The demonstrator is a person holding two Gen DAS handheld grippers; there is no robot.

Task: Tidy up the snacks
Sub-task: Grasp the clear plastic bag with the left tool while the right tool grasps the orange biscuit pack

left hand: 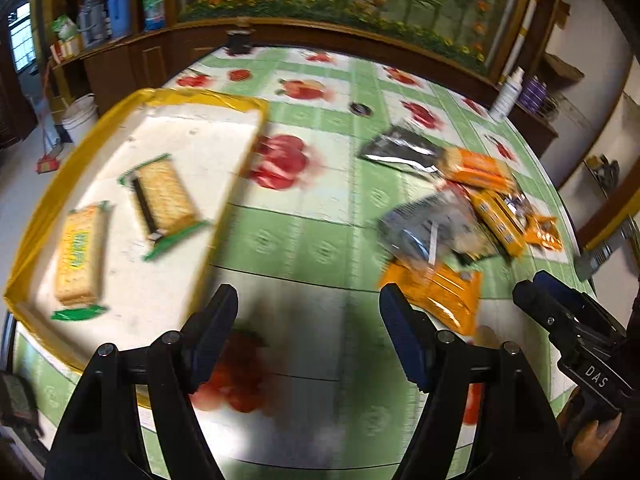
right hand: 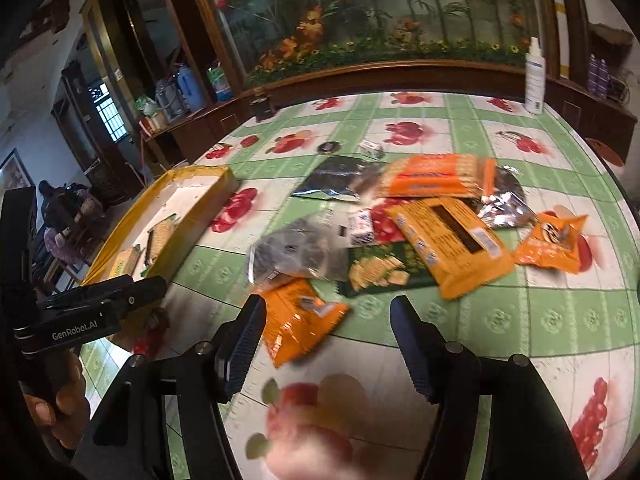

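Note:
A yellow-rimmed white tray [left hand: 248,136] lies at the left of the table and holds two cracker packs [left hand: 80,252] [left hand: 164,200]; it also shows in the right wrist view [right hand: 200,208]. A heap of snack packets lies to the right: an orange packet [right hand: 300,320] nearest, a clear grey bag [right hand: 296,256], a green cracker pack [right hand: 380,272], a large orange pack [right hand: 452,244] and silver pouches [right hand: 340,184]. My left gripper [left hand: 308,312] is open and empty above the tablecloth beside the tray. My right gripper [right hand: 328,324] is open and empty, just short of the orange packet.
The table has a green checked cloth with fruit prints [right hand: 500,316]. A white spray bottle [right hand: 534,76] stands at the far right edge, a small dark jar [right hand: 262,106] at the far edge. A wooden cabinet with a floral panel [right hand: 380,12] backs the table.

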